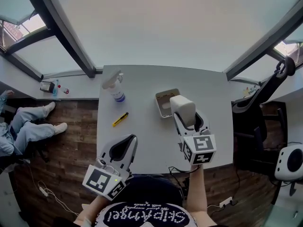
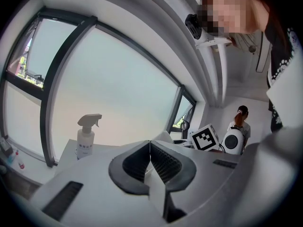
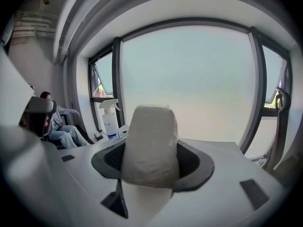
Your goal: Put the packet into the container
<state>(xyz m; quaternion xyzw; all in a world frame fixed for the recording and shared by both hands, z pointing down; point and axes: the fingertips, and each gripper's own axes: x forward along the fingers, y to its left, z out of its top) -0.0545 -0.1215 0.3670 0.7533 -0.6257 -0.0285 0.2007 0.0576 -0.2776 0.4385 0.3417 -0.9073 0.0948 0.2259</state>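
A white packet [image 1: 182, 109] stands up between the jaws of my right gripper [image 1: 188, 122], which is shut on it just right of the container [image 1: 163, 103], a small tan open box on the white table [image 1: 142, 141]. In the right gripper view the packet [image 3: 151, 145] fills the gap of the right gripper [image 3: 151, 163]. My left gripper [image 1: 124, 148] hovers near the table's front edge, shut with nothing in it; in its own view the left gripper [image 2: 150, 159] has its pads pressed together.
A spray bottle [image 1: 115, 86] stands at the table's back left, and a yellow utility knife [image 1: 120, 119] lies in front of it. A seated person [image 1: 28, 122] is on the floor side at left. A black chair [image 1: 255, 103] stands right of the table.
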